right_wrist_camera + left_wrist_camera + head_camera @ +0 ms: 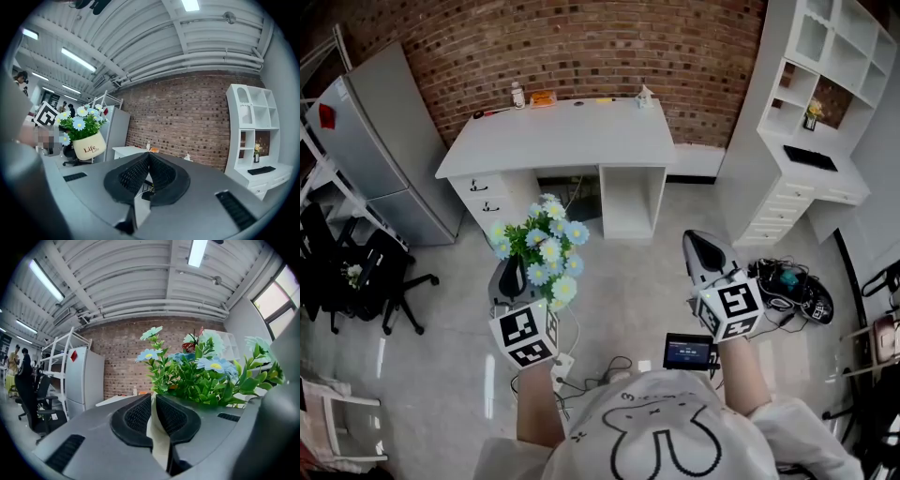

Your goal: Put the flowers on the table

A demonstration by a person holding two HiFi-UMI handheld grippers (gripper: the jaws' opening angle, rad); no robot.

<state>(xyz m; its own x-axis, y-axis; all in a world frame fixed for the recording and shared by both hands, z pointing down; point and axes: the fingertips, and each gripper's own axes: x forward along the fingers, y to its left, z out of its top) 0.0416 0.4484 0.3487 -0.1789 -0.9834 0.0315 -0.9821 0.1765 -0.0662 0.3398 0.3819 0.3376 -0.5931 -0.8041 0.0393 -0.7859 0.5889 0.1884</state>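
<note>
Brick wall (581, 47) behind white bench (553, 131). Flowers (542, 246) in cream pot (89, 147) held above floor (628, 281), short of bench's front edge, rim pinched between left gripper (153, 398) jaws. Right gripper (147, 158) jaws closed, empty.
</note>
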